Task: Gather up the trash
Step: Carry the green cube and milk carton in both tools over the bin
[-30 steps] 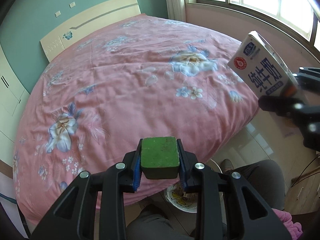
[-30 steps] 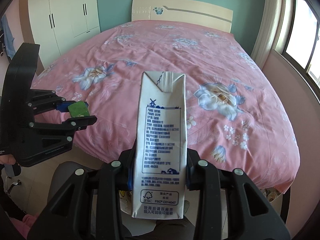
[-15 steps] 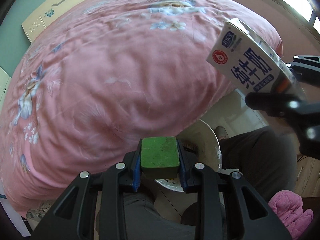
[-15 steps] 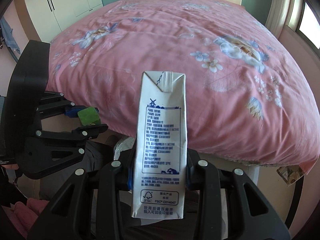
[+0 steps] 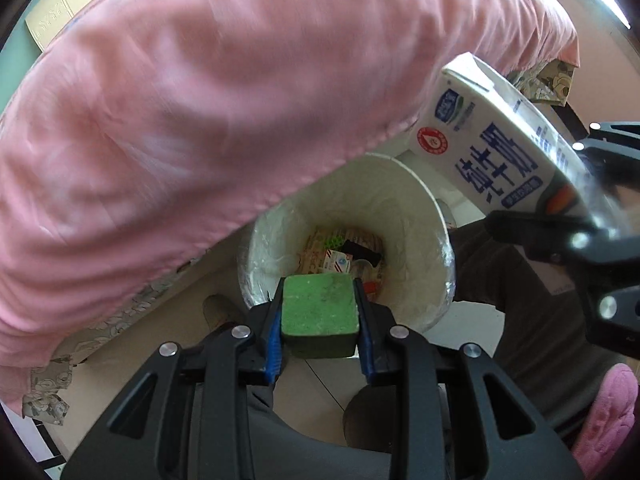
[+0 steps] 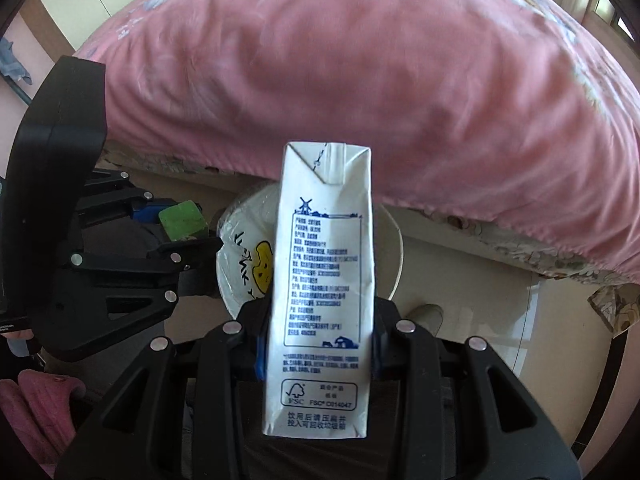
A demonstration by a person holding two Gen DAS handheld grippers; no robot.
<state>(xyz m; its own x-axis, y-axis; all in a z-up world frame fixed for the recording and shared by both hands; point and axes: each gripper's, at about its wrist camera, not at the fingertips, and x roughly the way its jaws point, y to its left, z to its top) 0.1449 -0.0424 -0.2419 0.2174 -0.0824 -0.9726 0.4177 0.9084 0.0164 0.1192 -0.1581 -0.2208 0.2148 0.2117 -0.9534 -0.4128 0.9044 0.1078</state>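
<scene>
At the left of the scene the left gripper (image 5: 319, 322) points steeply down, its blue-padded fingers (image 5: 273, 332) clenched on a green block (image 5: 319, 311) with a scuffed top face. The block hangs just above the near rim of a white trash bin (image 5: 404, 192), which stands on the pale tiled floor (image 5: 120, 364) close beside the bed. The bin is lined with a clear plastic bag, and at its bottom lie several pieces of rubbish (image 5: 340, 254): printed wrappers, a small white and blue packet, something black. In the right wrist view the bin's outer wall shows a yellow cartoon figure and black lettering.

Behind and above the bin a pink bedspread (image 5: 208, 112) fills the far part of both views, blurred, its hem hanging over a floral valance.

To the right, the right gripper (image 6: 318, 354) grasps a tall white milk carton (image 6: 322, 280) low on its sides, with the carton's folded top pointing away towards the bin. Blue print covers the facing panel. From the left wrist view the carton leans over the bin's right rim.

Dark trouser legs of a person (image 5: 516, 312) and a pink slipper (image 5: 608, 412) sit at the near right.
</scene>
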